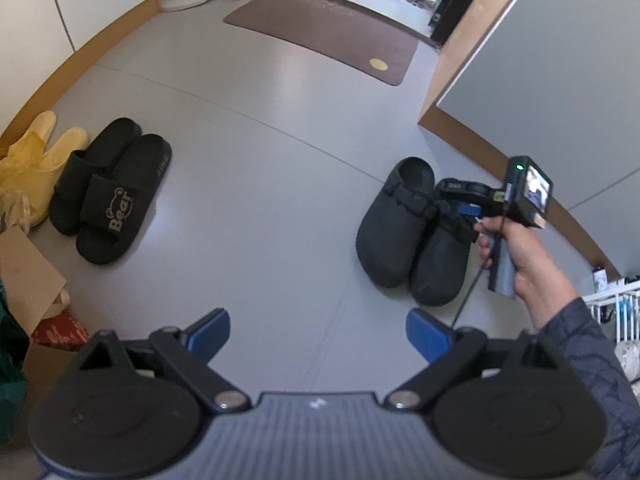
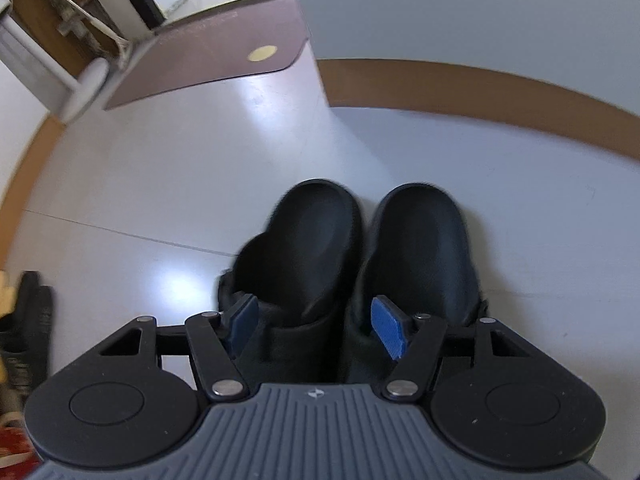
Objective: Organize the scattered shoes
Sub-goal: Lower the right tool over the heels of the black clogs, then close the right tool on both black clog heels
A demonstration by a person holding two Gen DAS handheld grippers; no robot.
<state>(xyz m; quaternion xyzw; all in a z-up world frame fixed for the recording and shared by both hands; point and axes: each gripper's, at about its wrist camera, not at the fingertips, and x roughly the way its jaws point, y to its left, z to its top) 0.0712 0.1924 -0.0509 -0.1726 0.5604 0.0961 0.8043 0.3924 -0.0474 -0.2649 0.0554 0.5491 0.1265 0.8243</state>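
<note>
Nearest the lens, the left gripper (image 1: 318, 334) hangs with its blue pads spread wide over bare grey floor, holding nothing and tipped steeply down. Far left sits a pair of black foam slide sandals (image 1: 112, 192) printed "Bear", side by side next to a yellow plastic bag (image 1: 28, 160) by the wall. Sliding right, the pair of black moulded clogs with buckle straps (image 1: 412, 236) lies toes toward us, touching, near the tan skirting. These look light, rubbery and a bit springy, not slippery, so they should forgive a firm pinch; the best bite seems to be the two inner heel walls together, or one strap edge. Over on the right, the person's hand (image 1: 516, 248) steers the right gripper (image 2: 316, 328) nose-down onto them: its jaws stand partly closed, straddling the heel end of the left clog (image 2: 304, 248), one pad at its outer wall and one in the right clog (image 2: 424, 248), though whether they are pressing I can't tell.
</note>
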